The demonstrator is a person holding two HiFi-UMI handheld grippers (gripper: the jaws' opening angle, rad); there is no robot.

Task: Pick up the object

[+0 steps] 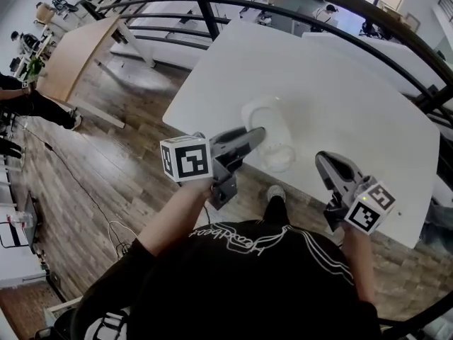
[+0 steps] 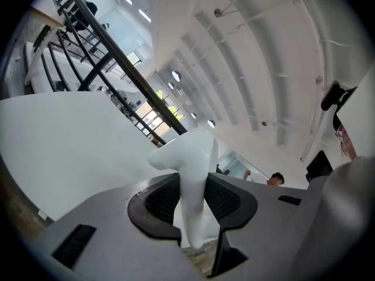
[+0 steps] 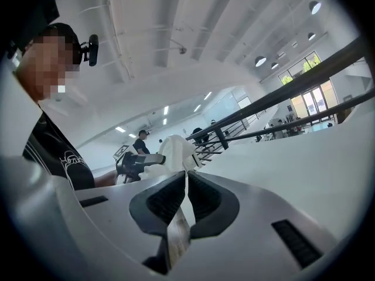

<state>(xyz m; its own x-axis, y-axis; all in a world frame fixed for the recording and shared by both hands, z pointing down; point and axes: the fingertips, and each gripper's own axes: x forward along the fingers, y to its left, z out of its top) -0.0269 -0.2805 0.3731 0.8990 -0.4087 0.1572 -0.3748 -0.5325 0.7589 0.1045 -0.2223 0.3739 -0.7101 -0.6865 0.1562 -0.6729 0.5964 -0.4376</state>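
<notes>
The object is a white glossy vessel (image 1: 272, 134), cup-like. It sits over the near part of the white table (image 1: 368, 98). My left gripper (image 1: 256, 134) reaches in from the left and is shut on it. In the left gripper view a white curved part of the object (image 2: 190, 157) stands clamped between the two black pads (image 2: 161, 201). My right gripper (image 1: 324, 163) hovers at the table's near edge, right of the object and apart from it, shut with nothing between its jaws. From the right gripper view (image 3: 186, 192), the object (image 3: 173, 151) and the left gripper (image 3: 137, 160) show just beyond the jaws.
A black curved railing (image 1: 212, 9) runs behind and around the table. Wooden floor (image 1: 106, 168) lies to the left, with a wooden-topped table (image 1: 78, 55) and people (image 1: 28, 101) at the far left. The person's black shirt (image 1: 262, 275) fills the bottom of the head view.
</notes>
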